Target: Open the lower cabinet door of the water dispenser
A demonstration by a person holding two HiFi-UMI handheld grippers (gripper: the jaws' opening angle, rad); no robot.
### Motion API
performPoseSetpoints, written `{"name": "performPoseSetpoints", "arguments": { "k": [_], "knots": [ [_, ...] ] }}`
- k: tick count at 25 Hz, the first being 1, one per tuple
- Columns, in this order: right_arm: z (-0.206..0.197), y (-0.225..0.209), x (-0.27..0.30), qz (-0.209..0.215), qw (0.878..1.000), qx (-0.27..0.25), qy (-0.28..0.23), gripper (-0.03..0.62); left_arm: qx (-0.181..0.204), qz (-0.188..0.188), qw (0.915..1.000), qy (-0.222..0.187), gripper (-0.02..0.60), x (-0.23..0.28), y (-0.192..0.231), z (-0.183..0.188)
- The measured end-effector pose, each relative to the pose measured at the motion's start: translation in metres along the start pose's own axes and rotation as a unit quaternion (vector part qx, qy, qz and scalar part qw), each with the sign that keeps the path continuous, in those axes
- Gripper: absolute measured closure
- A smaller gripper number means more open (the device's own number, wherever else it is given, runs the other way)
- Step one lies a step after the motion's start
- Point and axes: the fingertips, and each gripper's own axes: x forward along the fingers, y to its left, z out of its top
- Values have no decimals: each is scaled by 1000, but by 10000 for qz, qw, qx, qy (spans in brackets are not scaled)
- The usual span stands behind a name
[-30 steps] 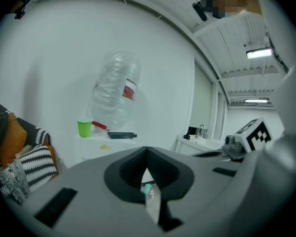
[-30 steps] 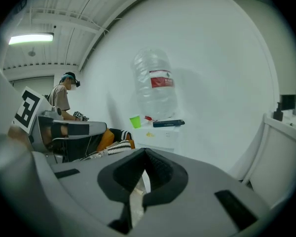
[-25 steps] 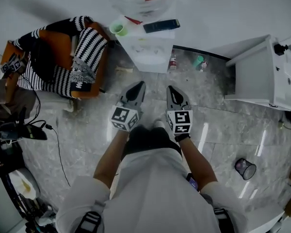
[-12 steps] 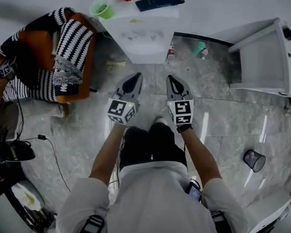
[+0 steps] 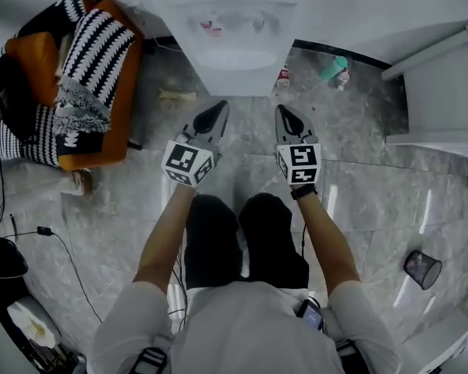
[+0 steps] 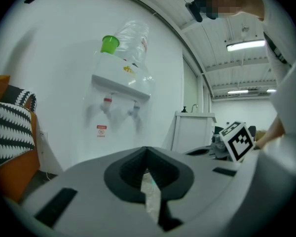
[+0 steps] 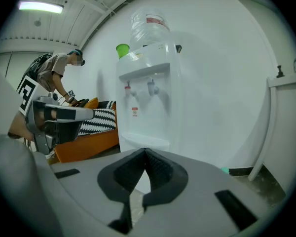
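The water dispenser (image 5: 235,33) is standing against the wall, with a big bottle (image 6: 130,36) and a cup (image 6: 109,44) sitting side by side on top of it. An armchair (image 5: 31,57) is standing to its left, with a blanket (image 5: 93,45) lying over it. A cabinet (image 5: 441,92) is standing to its right. The left gripper (image 5: 218,107) and the right gripper (image 5: 282,111) are hanging side by side before the dispenser, apart from it. A bin (image 5: 421,269) is standing on the floor (image 5: 374,193), well to the right and nearer the person.

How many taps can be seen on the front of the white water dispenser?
2. In the right gripper view, the red-capped tap is left in the white water dispenser's recess, the grey tap right beside it. None seems hidden.
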Motion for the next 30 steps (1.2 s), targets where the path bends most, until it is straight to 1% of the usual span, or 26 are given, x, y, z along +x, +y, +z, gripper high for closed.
{"name": "performPoseSetpoints", "arguments": {
  "k": [3,6,11,12,14,16,17,19,21,23,25,27,30],
  "knots": [
    [-30,-7,20,-9,10000,-47,-85,586,0,-96,9999,-89,572,13,3,-35],
    [-52,-4,37,26,9997,-72,-252,586,-27,-108,9998,-139,572,16,9,-64],
    [-83,-12,51,225,9990,-87,-382,586,8,-178,9996,-211,572,20,9,-96],
    [-88,-16,55,324,9988,-109,-364,586,31,-224,9995,-237,572,22,8,-101],
    [-96,-16,69,727,9966,-258,-284,586,55,-361,9989,-287,572,28,11,-110],
    [-104,-9,83,1153,9915,-562,-231,586,2,-553,9981,-277,572,35,14,-121],
    [-109,-9,87,1292,9890,-693,-202,586,-62,-648,9975,-264,572,38,13,-126],
    [-118,-19,92,1441,9861,-818,-108,586,-241,-755,9965,-257,572,44,11,-136],
    [-122,-32,98,1522,9848,-834,-34,586,-345,-725,9964,-260,572,49,12,-142],
    [-123,-45,105,1591,9844,-750,-16,586,-240,-668,9971,-261,572,51,14,-146],
    [-124,-57,113,1585,9849,-692,-27,586,0,-630,9976,-286,572,53,14,-147],
    [-125,-71,122,1528,9853,-762,-22,586,205,-628,9973,-334,572,61,10,-149],
    [-125,-84,137,1530,9844,-871,16,578,368,-725,9961,-352,572,77,1,-154]
  ]
}}
